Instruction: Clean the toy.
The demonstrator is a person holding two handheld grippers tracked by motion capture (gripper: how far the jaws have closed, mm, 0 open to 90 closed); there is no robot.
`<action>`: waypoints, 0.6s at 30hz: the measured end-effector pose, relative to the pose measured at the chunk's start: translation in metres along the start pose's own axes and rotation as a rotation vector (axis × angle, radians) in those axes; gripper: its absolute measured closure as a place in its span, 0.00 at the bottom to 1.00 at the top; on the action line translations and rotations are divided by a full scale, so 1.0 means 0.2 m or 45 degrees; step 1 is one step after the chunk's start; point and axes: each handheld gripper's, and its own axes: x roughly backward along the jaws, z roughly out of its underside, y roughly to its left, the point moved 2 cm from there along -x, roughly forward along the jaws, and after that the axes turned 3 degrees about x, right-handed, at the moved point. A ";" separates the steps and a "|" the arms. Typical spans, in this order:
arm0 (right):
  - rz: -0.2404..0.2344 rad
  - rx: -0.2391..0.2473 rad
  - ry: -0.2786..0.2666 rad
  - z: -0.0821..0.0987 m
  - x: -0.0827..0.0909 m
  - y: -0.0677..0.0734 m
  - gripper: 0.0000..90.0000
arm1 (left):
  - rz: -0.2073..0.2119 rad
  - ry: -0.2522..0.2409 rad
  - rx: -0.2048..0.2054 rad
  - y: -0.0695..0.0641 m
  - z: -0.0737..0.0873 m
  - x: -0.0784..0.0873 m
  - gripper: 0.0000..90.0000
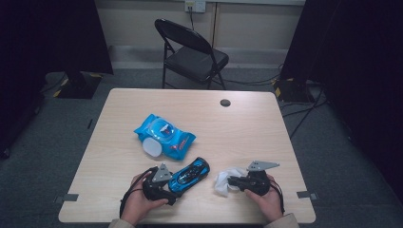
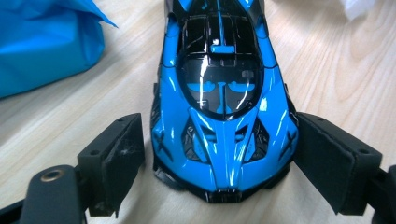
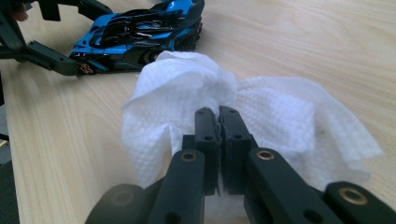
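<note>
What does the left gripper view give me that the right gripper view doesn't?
Left gripper view alone: the car's nose and windscreen close up, with the left gripper's fingers standing open on either side of it, pads off the body, plus a corner of the blue pack. Right gripper view alone: the right gripper shut on the white wipe, and the car's side profile. Both share the car, the wipe and the wooden table.
</note>
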 end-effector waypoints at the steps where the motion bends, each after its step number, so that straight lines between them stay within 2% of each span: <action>1: 0.000 0.000 0.001 0.00 0.00 0.00 0.97 | 0.005 -0.010 0.002 0.00 -0.01 0.01 0.19; 5: 0.006 0.006 0.003 0.00 0.00 0.01 0.96 | 0.022 -0.047 0.016 -0.01 -0.06 0.06 0.21; 9: 0.004 0.013 0.009 -0.01 -0.01 0.02 0.95 | 0.047 -0.076 0.011 -0.03 -0.12 0.05 0.27; 18: 0.012 0.017 0.013 0.00 -0.01 0.01 0.92 | 0.041 -0.043 0.007 -0.02 -0.24 -0.08 0.35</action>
